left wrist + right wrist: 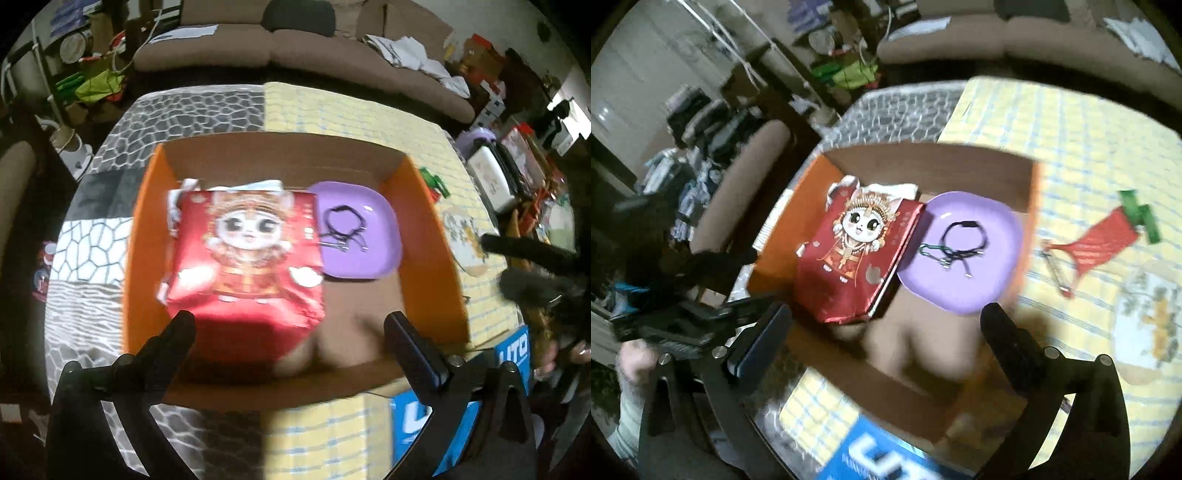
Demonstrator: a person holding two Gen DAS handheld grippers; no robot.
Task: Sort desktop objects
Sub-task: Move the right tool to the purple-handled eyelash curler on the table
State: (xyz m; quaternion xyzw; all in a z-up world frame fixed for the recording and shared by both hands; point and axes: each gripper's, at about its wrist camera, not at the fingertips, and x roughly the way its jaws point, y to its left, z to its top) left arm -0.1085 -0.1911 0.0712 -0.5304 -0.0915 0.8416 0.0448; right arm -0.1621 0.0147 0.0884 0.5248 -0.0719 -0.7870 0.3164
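Lying flat in the cardboard box (436, 236), the red packet (247, 258) with a cartoon figure on it sits straight ahead of the left claw (288, 325), just beyond its fingertips, and ahead-left of the right claw (886, 317). Just to the packet's right, its edge touching or slightly under the packet, the purple plate (369, 254) holds a black cord loop (964, 236) and a small carabiner (932, 253) in a loose tangle. Both claws hover over the near part of the box with their jaws spread wide, nothing between them. The box has orange side walls and a brown floor, and it rests on a surface covered partly by a yellow checked cloth (1071, 129) and partly by a grey stone-pattern cloth (92, 258). To the right of the right claw, outside the box, a red chilli-shaped item (1104, 236) with a green top lies on the yellow cloth, beside a printed dish (1148, 321). A blue printed carton (413, 424) pokes out beneath the box's near edge.
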